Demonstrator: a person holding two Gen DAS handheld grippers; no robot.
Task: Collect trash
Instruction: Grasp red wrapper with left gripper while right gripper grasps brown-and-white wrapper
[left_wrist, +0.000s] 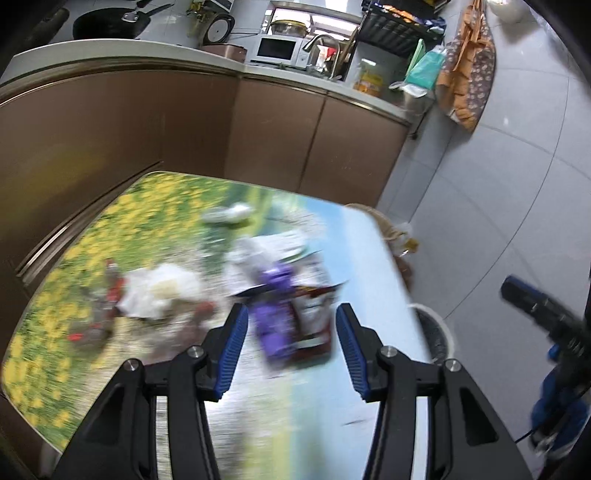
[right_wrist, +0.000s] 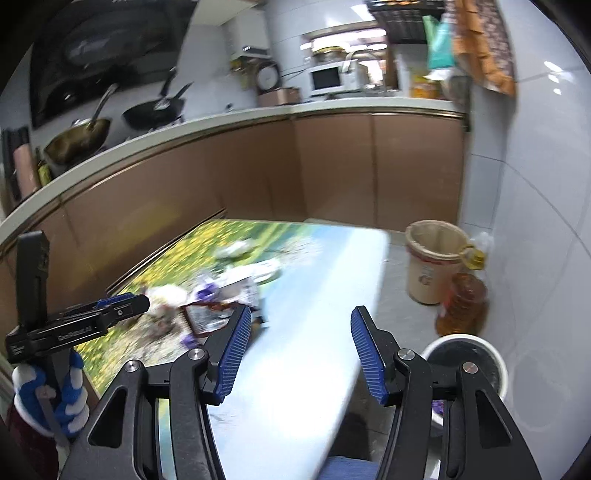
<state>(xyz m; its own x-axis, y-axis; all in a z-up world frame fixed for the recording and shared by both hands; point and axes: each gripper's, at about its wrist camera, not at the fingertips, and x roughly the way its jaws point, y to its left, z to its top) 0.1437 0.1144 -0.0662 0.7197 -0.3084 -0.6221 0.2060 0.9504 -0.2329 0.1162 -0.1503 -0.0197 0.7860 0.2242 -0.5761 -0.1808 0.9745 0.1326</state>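
Note:
Trash lies on a low table with a flower-print top: a purple wrapper on a dark red packet, crumpled white plastic and a white scrap further back. My left gripper is open, just above and in front of the purple wrapper. My right gripper is open and empty over the table's pale right part. The trash pile shows blurred to its left. A white trash bin stands on the floor at the table's right edge.
Brown kitchen cabinets run behind the table. A beige bucket and an oil bottle stand on the tiled floor by the right wall. The right gripper also shows in the left wrist view, and the left gripper in the right wrist view.

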